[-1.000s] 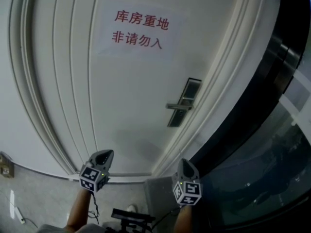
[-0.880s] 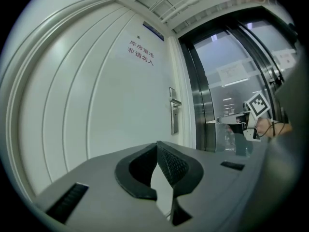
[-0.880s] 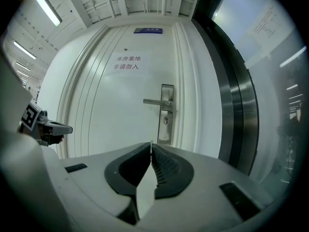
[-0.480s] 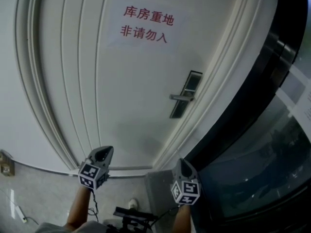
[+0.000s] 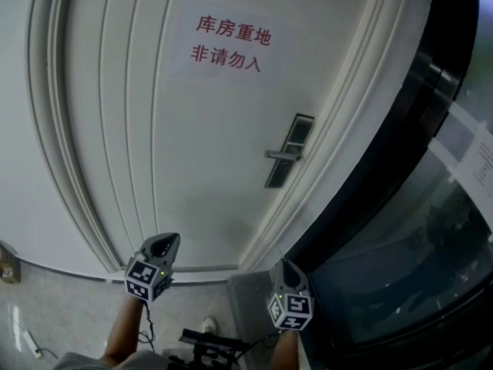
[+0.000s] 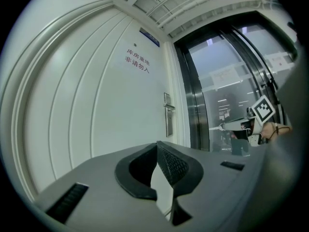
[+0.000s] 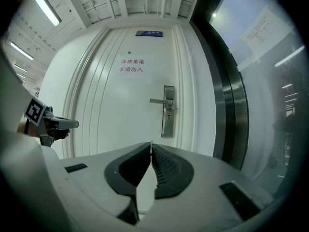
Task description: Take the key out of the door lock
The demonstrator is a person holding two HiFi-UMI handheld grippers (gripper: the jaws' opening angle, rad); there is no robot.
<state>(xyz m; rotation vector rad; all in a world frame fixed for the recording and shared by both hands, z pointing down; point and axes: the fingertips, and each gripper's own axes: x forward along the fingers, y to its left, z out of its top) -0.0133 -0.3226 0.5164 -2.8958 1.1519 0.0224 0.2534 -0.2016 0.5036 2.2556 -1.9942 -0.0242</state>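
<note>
A white door (image 5: 200,145) carries a steel lock plate (image 5: 289,151) with a lever handle (image 5: 279,155). In the right gripper view the lock plate (image 7: 168,111) shows a small dark spot at the keyhole (image 7: 168,116); the key is too small to make out. My left gripper (image 5: 166,242) and right gripper (image 5: 286,267) hang low, well short of the door. Both are shut with nothing between the jaws, as seen at the left gripper (image 6: 157,144) and right gripper (image 7: 151,144). The lock plate (image 6: 168,116) lies far ahead in the left gripper view.
A paper sign with red characters (image 5: 229,43) hangs on the door above the lock. A dark metal-and-glass frame (image 5: 400,176) runs along the door's right side. A wall socket (image 5: 8,267) sits low at the left, over pale floor.
The head view has shifted a little, so the door sits slightly differently in frame. My right gripper has dropped a bit lower in view. The left gripper has hardly moved.
</note>
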